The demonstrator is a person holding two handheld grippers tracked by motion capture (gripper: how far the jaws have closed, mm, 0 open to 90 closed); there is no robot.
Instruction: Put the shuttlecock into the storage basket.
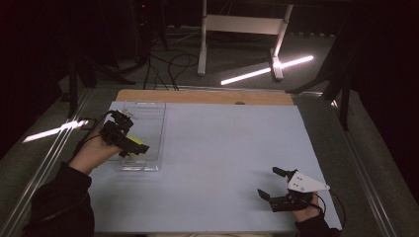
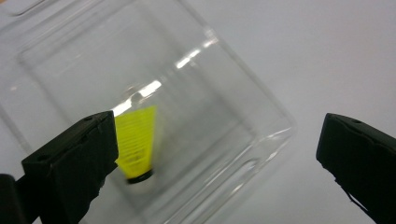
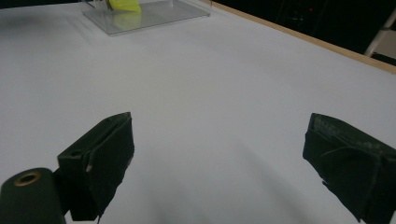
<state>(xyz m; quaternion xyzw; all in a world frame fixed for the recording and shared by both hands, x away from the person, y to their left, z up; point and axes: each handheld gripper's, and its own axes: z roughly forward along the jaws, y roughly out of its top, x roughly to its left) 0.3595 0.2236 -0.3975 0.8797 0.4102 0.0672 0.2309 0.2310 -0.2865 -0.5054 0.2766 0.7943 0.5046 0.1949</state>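
Observation:
A clear plastic box (image 1: pixel 149 112) lies on the left of the white table sheet (image 1: pixel 222 148). Inside it lies a yellow ribbed cone with a black end (image 2: pixel 137 140), apart from both jaws. My left gripper (image 1: pixel 131 133) hovers over the box's near half, open wide, with the cone (image 1: pixel 140 143) below its jaws. In the left gripper view, the left gripper (image 2: pixel 215 154) frames the box wall (image 2: pixel 261 116). My right gripper (image 1: pixel 267 181) rests low at the table's front right, open and empty. From the right gripper (image 3: pixel 219 158) the box (image 3: pixel 159 14) and cone (image 3: pixel 123 4) sit far off.
A wooden strip (image 1: pixel 197 96) shows along the table's far edge. Metal rails (image 1: pixel 54 148) run along both sides of the table. Beyond it stand a white frame (image 1: pixel 242 24) and floor cables (image 1: pixel 168 64) in a dark room.

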